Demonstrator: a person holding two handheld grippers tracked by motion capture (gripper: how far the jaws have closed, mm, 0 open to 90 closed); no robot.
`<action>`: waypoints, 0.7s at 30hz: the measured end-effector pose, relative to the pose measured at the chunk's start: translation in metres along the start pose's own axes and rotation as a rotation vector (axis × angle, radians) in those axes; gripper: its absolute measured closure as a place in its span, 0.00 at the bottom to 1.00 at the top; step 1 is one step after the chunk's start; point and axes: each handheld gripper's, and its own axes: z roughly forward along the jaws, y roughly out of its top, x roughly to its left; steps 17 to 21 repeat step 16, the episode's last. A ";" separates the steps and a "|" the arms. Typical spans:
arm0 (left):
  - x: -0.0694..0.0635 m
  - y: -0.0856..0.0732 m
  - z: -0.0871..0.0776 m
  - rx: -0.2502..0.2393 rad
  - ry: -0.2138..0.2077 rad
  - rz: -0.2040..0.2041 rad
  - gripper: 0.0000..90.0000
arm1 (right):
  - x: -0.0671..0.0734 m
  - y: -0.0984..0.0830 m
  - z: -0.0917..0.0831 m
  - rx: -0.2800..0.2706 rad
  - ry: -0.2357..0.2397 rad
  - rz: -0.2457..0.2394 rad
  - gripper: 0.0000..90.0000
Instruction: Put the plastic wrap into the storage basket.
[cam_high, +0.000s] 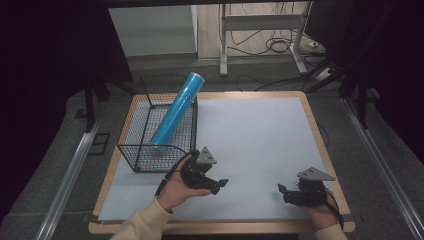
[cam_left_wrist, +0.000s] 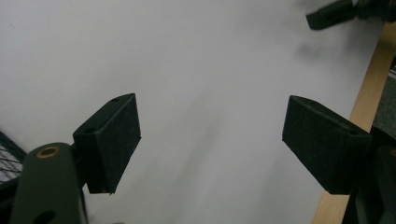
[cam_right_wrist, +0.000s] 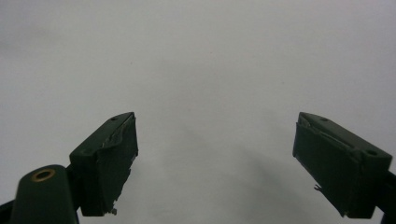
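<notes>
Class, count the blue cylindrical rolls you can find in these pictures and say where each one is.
1. The blue cylindrical roll leans tilted inside the black wire mesh basket at the table's left, its top poking above the far rim. None seems hidden behind it.

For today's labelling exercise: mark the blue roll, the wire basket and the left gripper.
blue roll (cam_high: 176, 109), high view, middle of its body.
wire basket (cam_high: 131, 131), high view, left mesh wall.
left gripper (cam_high: 220, 186), high view, midway between its fingertips.

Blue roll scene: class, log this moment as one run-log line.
blue roll: leaning in wire basket | left gripper: open, empty | right gripper: open, empty
</notes>
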 end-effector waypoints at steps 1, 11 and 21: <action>-0.001 -0.002 0.003 0.015 0.002 0.002 0.22 | 0.000 0.000 0.000 0.000 0.000 0.000 0.16; -0.002 -0.009 0.009 0.031 0.014 0.003 0.21 | 0.000 0.000 -0.001 -0.014 0.001 -0.009 0.16; 0.001 -0.011 0.009 0.026 0.025 -0.007 0.22 | 0.001 0.001 -0.001 -0.024 0.005 -0.013 0.16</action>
